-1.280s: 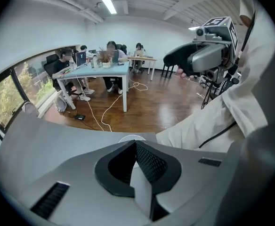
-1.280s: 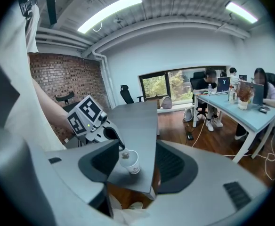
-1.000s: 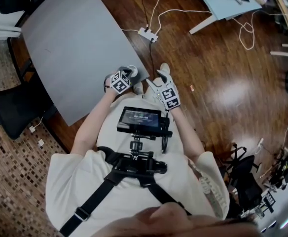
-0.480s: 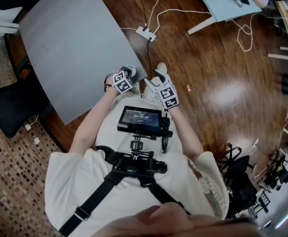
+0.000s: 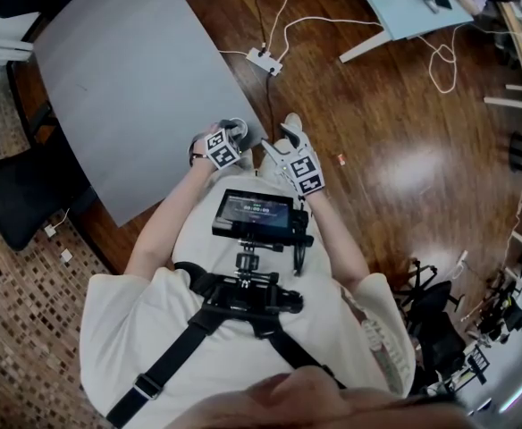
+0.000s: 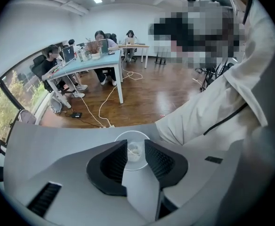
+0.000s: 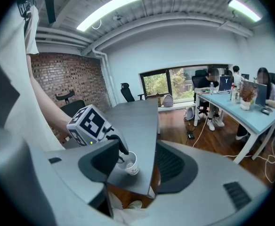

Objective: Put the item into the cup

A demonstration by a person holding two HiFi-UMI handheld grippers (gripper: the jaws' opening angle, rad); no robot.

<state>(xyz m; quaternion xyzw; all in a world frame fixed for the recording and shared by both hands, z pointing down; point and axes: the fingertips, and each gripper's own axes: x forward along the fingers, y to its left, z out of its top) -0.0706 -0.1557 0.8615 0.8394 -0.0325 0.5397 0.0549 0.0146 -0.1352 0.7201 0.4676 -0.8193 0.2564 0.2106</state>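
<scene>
A white paper cup (image 7: 128, 164) stands upright on the near corner of the grey table (image 5: 127, 79). In the left gripper view I look straight down into the cup (image 6: 133, 136), and a small pale item (image 6: 135, 150) lies in its bottom. My left gripper (image 6: 135, 144) hangs just above the rim; its jaws are opening, with a clear gap and nothing pressed between the pads. From the right gripper view its marker cube (image 7: 90, 125) sits over the cup. My right gripper (image 7: 138, 147) is held off the table's corner, open and empty, facing the cup.
The table corner ends right beside the cup, with wooden floor (image 5: 395, 114) below. A power strip and white cables (image 5: 267, 61) lie on the floor. A black chair (image 5: 24, 195) stands left of the table. Other people sit at a light blue desk (image 7: 231, 109) farther off.
Both grippers stay at the table corner, and the left one has edged slightly toward the cup. The cup has not moved.
</scene>
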